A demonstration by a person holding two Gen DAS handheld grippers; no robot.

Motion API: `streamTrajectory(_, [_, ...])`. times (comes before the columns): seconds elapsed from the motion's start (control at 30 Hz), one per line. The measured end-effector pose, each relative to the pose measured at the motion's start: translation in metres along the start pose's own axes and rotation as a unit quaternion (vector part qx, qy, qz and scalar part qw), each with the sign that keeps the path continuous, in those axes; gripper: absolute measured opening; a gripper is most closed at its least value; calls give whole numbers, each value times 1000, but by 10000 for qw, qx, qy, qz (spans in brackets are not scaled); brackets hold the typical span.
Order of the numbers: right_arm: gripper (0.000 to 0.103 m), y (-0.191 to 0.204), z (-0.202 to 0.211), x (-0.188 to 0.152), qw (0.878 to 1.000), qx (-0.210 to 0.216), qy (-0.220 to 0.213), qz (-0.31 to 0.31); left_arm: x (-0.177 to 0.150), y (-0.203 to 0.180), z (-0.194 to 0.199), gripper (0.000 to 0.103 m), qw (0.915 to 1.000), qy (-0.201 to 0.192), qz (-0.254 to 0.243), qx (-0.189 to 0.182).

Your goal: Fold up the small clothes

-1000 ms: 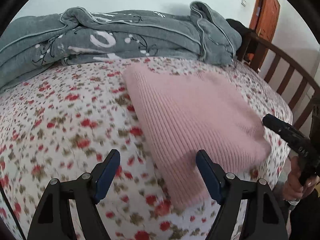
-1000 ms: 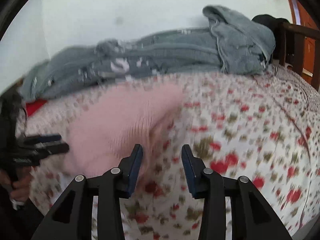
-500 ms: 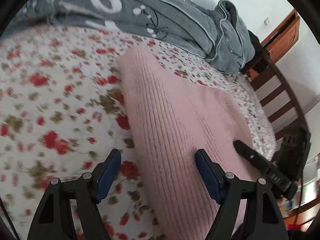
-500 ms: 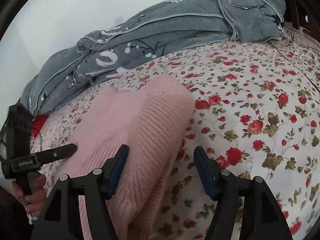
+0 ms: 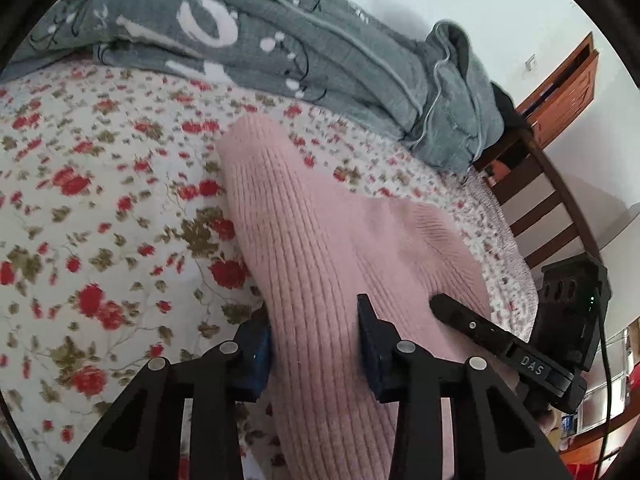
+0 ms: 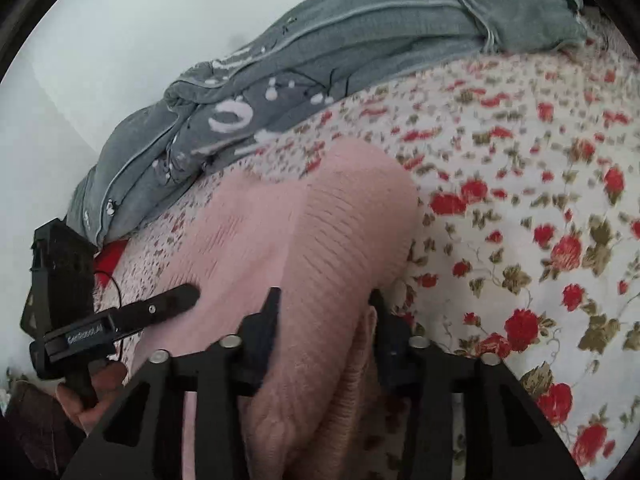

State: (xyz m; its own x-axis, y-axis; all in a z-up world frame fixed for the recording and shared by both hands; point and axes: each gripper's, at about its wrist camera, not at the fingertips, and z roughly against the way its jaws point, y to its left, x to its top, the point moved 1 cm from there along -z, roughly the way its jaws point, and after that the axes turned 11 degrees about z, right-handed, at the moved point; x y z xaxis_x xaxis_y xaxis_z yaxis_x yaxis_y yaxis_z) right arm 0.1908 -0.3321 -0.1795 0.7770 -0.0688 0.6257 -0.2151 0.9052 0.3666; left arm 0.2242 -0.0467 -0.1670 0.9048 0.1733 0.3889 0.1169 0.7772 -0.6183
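Observation:
A folded pink ribbed knit garment (image 5: 320, 240) lies on the floral bedsheet (image 5: 100, 208). My left gripper (image 5: 314, 344) is shut on the garment's near left edge, the knit bunched between its blue pads. My right gripper (image 6: 324, 320) is shut on the garment's near right edge (image 6: 328, 240), the cloth pinched between its fingers. Each gripper shows in the other's view: the right one (image 5: 500, 344) at the garment's right side, the left one (image 6: 120, 320) at its left side.
A rumpled grey blanket (image 5: 280, 44) with white patterns lies along the back of the bed against the white wall. A dark wooden bed rail (image 5: 552, 200) and a brown door (image 5: 568, 88) stand at the right. A red item (image 6: 110, 256) peeks out under the blanket.
Both grippers moved forward and down onto the garment's near edge. Their jaws went from wide open to closed on the pink knit.

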Motion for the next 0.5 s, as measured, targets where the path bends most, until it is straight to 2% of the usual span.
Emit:
streamTrajectory(0.07, [35, 16, 6, 6, 10000, -35, -47, 48, 5, 4, 22, 35, 9998, -186, -44, -16])
streamTrajectory(0.13, [34, 42, 7, 14, 9995, 142, -148, 253, 15, 11, 46, 36, 9989, -445, -97, 95])
streamTrajectory(0.27, [34, 84, -18, 28, 9979, 436, -223, 425, 36, 40, 80, 36, 9965, -714, -41, 430])
streamTrajectory(0.4, [33, 104, -56, 33, 9971, 673, -28, 348, 44, 73, 74, 37, 9946, -705, 20, 756])
streamTrajectory(0.43, [33, 107, -65, 31, 9972, 622, 68, 406, 42, 84, 63, 37, 9947, -618, 58, 814])
streamTrajectory(0.5, [34, 110, -82, 24, 9971, 261, 188, 694, 37, 98, 46, 42, 9945, -565, 134, 871])
